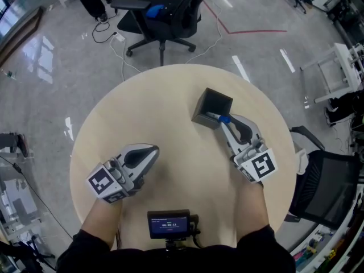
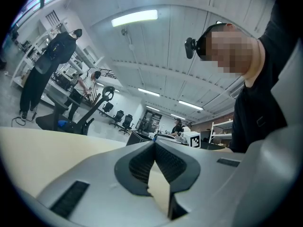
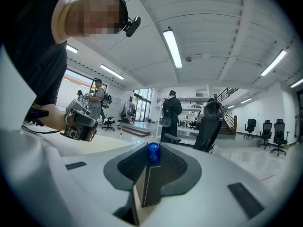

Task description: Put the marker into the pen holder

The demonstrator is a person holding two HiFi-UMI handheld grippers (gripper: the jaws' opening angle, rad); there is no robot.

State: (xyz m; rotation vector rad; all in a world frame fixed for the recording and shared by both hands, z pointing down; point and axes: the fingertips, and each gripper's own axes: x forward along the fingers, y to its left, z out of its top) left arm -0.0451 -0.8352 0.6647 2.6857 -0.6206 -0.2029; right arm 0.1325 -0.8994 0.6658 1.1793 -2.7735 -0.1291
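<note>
**Marker at the holder's rim, not yet in**

Toward the near left edge of the worktop (image 1: 170,112), the left gripper (image 1: 154,150) rests with its jaws pressed together on nothing. Farther in, toward the right edge, the right gripper (image 1: 223,121) pinches the marker (image 1: 216,117) by its blue-capped end. The other end lies across the near rim of the pen holder (image 1: 202,110). The marker looks almost level, so letting go now could tip it back onto the worktop. Pushing it forward could slide the holder instead.
</note>
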